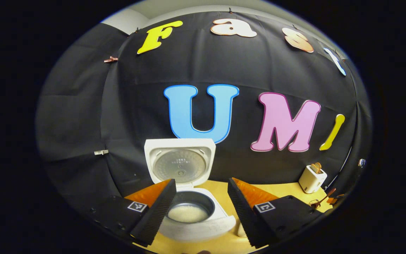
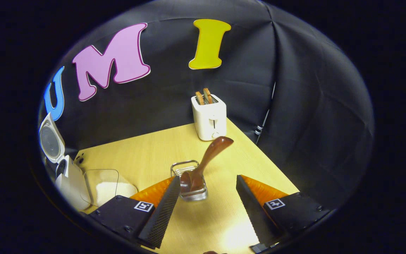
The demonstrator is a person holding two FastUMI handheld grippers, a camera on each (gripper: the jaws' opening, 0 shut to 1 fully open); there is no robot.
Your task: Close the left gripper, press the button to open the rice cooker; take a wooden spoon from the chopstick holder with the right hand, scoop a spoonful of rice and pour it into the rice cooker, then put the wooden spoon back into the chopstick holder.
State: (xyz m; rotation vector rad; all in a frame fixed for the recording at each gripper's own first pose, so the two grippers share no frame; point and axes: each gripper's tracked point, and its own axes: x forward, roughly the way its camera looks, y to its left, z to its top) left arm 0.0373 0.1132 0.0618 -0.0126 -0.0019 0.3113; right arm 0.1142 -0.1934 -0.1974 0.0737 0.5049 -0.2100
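The white rice cooker point(image 1: 203, 225) stands open in the left gripper view, its lid point(image 1: 180, 160) raised upright. White rice point(image 1: 188, 213) lies in the bottom of its pot. My left gripper point(image 1: 201, 183) hovers open in front of the cooker, one finger on either side of the pot, holding nothing. In the right gripper view a brown wooden spoon point(image 2: 208, 157) leans in the clear chopstick holder point(image 2: 192, 192) on the table. My right gripper point(image 2: 208, 178) is open just before the holder and grips nothing. A clear container of rice point(image 2: 106, 187) sits beside the cooker point(image 2: 67, 180).
A white toaster point(image 2: 209, 118) with two slices in it stands at the back corner of the wooden table point(image 2: 146, 151); it also shows at the right as toaster point(image 1: 312, 178). Black cloth walls close the table on the back and right.
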